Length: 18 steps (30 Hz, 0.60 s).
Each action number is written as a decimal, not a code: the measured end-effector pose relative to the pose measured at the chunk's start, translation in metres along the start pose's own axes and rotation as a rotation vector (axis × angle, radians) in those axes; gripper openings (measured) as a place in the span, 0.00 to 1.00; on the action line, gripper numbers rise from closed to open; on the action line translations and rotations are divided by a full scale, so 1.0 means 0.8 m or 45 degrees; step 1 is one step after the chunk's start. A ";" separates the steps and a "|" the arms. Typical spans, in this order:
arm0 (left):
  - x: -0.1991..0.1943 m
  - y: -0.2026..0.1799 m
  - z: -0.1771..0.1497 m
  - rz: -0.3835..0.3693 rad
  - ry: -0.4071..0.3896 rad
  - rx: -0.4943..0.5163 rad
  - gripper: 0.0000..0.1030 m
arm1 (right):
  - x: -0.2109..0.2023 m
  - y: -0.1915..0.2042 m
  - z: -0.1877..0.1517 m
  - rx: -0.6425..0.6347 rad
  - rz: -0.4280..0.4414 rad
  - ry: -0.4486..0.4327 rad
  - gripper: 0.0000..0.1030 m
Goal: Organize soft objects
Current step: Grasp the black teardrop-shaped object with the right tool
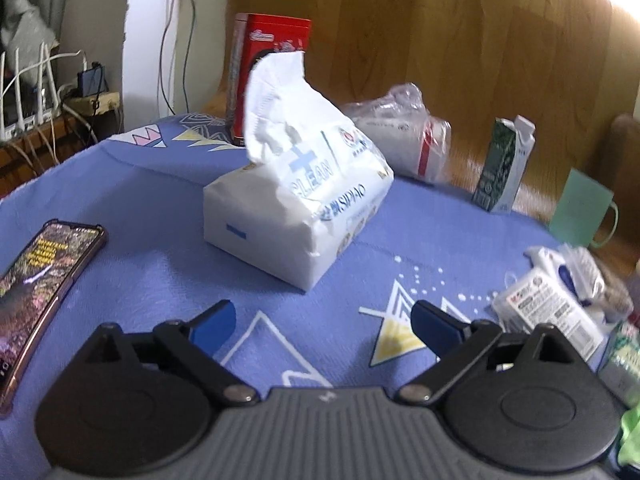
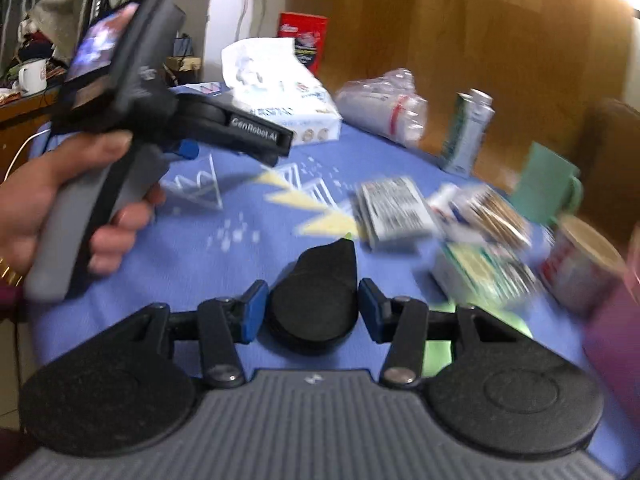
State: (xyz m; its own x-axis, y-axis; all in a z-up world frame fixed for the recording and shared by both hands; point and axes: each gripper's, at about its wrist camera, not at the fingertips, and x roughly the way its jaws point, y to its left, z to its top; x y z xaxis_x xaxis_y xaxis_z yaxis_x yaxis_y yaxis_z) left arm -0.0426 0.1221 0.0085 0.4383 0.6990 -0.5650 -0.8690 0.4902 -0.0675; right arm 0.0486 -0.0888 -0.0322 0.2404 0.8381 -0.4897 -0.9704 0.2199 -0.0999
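1. A table covered in a blue patterned cloth (image 1: pixel 140 184) fills both wrist views; wooden panelling rises behind its far edge.
2. The left gripper (image 1: pixel 322 322) hovers low over the near part of the cloth, its blue-tipped fingers (image 1: pixel 214 326) spread wide apart with nothing between them.
3. Straight ahead of it, near the middle of the tabletop, lies a soft white tissue pack (image 1: pixel 298 204). Its long axis runs diagonally from the near left towards the far right, and one loose tissue sticks up from the top slot.
4. A phone (image 1: pixel 38 292) with a lit screen lies flat by the left edge.
5. Behind the tissue pack, at the far edge, stands a red box (image 1: pixel 276 36). To the right of it lies a crumpled clear plastic bag (image 1: pixel 404 132), then an upright green-and-white carton (image 1: pixel 502 164).
6. The right gripper (image 2: pixel 312 310) has its blue pads (image 2: pixel 254 312) closed against the sides of a black, pear-shaped soft pad (image 2: pixel 316 296). The pad's narrow end points away from the camera.
7. In the right wrist view, a hand (image 2: pixel 60 196) holds the left gripper's handle at the left.
8. Blurred small packets (image 2: pixel 394 210) lie towards the right edge.
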 end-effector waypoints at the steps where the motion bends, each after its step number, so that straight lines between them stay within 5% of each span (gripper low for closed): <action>1: 0.000 -0.004 -0.001 0.006 0.006 0.019 0.96 | -0.008 -0.002 -0.007 0.025 -0.008 -0.003 0.50; 6: 0.006 -0.018 -0.002 0.014 0.052 0.120 0.99 | -0.023 -0.022 -0.026 0.204 0.006 -0.015 0.55; 18: 0.012 -0.027 -0.004 0.060 0.065 0.207 0.99 | -0.033 -0.025 -0.038 0.253 0.005 -0.057 0.58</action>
State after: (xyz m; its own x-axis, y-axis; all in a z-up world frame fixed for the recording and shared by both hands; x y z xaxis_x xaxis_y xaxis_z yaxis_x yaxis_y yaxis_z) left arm -0.0199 0.1167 0.0020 0.3823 0.6979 -0.6056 -0.8379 0.5382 0.0913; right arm 0.0608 -0.1307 -0.0434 0.2419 0.8594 -0.4505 -0.9485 0.3073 0.0769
